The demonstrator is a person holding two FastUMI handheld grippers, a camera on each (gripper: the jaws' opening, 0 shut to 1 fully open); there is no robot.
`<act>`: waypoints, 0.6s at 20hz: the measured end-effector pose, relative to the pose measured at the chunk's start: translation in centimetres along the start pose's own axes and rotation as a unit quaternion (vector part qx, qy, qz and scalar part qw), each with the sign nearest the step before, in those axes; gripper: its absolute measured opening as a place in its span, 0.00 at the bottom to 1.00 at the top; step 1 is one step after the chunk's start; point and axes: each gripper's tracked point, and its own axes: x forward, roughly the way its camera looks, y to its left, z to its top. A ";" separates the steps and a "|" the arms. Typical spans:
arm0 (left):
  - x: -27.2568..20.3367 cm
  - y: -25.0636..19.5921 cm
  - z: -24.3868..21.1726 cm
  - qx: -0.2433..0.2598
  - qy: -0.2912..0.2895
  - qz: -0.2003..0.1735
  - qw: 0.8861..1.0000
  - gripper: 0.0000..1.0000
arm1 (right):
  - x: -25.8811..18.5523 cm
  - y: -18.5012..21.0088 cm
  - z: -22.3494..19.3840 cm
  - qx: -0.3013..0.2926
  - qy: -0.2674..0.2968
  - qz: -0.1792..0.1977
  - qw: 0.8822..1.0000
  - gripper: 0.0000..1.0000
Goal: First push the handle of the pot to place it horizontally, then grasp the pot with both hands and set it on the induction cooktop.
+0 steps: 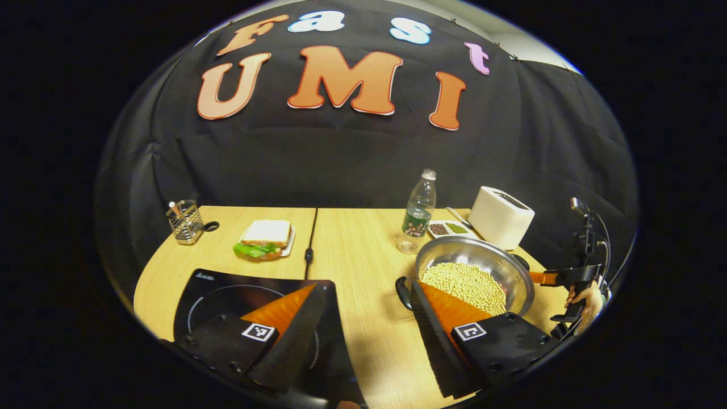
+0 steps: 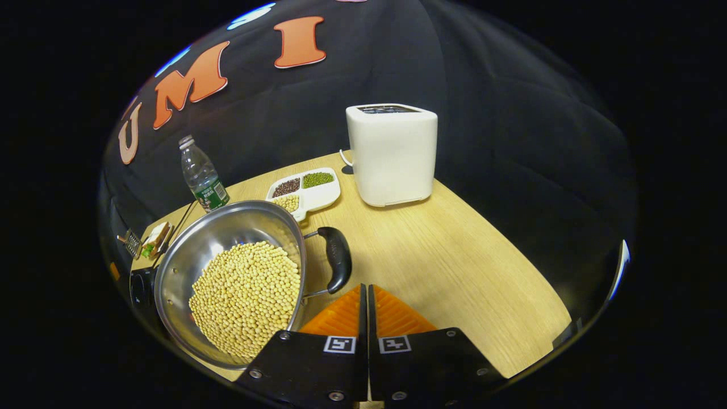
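Left gripper view: the left gripper (image 1: 363, 318) hangs with its fingers spread wide and nothing between them, one finger over the induction cooktop (image 1: 216, 295), which is partly hidden beneath it, the other covering the near rim of the pot (image 1: 483, 255). The pot, full of soybeans (image 1: 463, 284), sits on the desk (image 1: 358, 250) right of the cooktop. Farther off, a hand (image 1: 588, 301) holds the right gripper by the pot's far side. In the right gripper view, the right gripper (image 2: 364, 307) has its fingers closed together, empty, just beside the pot's black handle (image 2: 338, 258); whether they touch is unclear.
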 end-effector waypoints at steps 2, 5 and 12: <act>1.5 -1.6 -0.8 0.001 0.009 -0.005 1.000 0.99 | -0.5 -1.4 1.1 0.007 -0.014 -0.006 1.000 0.03; 3.6 -3.6 -1.7 0.001 0.016 -0.011 1.000 0.99 | -1.1 -2.8 2.7 0.020 -0.034 -0.011 0.999 0.14; 7.2 -5.5 -3.4 0.020 0.041 -0.004 0.999 0.99 | -1.2 0.1 5.5 0.006 -0.073 0.032 0.997 0.89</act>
